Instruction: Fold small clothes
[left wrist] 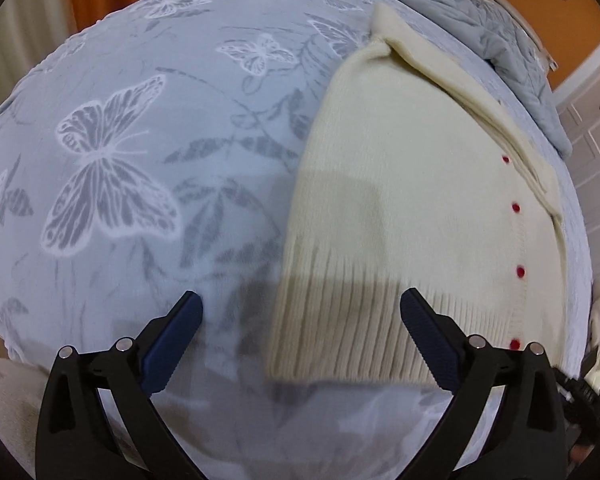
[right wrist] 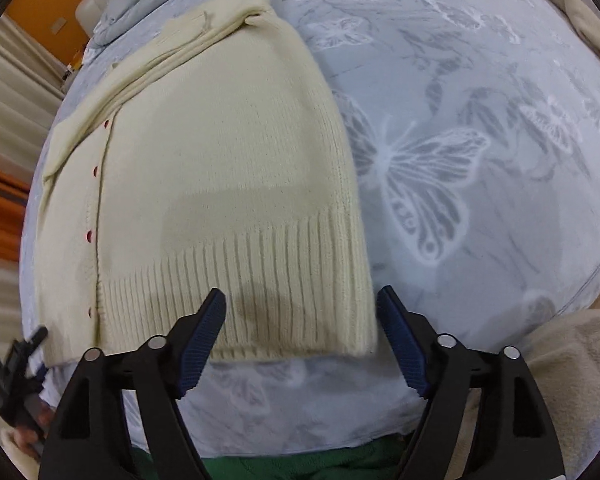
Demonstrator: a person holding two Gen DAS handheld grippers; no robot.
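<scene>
A cream knitted cardigan (left wrist: 412, 200) with small red buttons (left wrist: 521, 272) lies flat on the butterfly-print bedspread (left wrist: 140, 160), its ribbed hem toward me and a sleeve folded across its top. It also shows in the right wrist view (right wrist: 228, 168). My left gripper (left wrist: 300, 312) is open and empty, hovering over the hem's left corner. My right gripper (right wrist: 300, 308) is open and empty, just above the hem's right corner. The left gripper's edge shows at the far left of the right wrist view (right wrist: 12, 376).
A grey quilted blanket (left wrist: 500, 36) is bunched at the far end of the bed. Beige fabric (right wrist: 572, 380) lies at the near right, and green cloth (right wrist: 300, 468) at the bottom edge. Orange walls and curtains surround the bed.
</scene>
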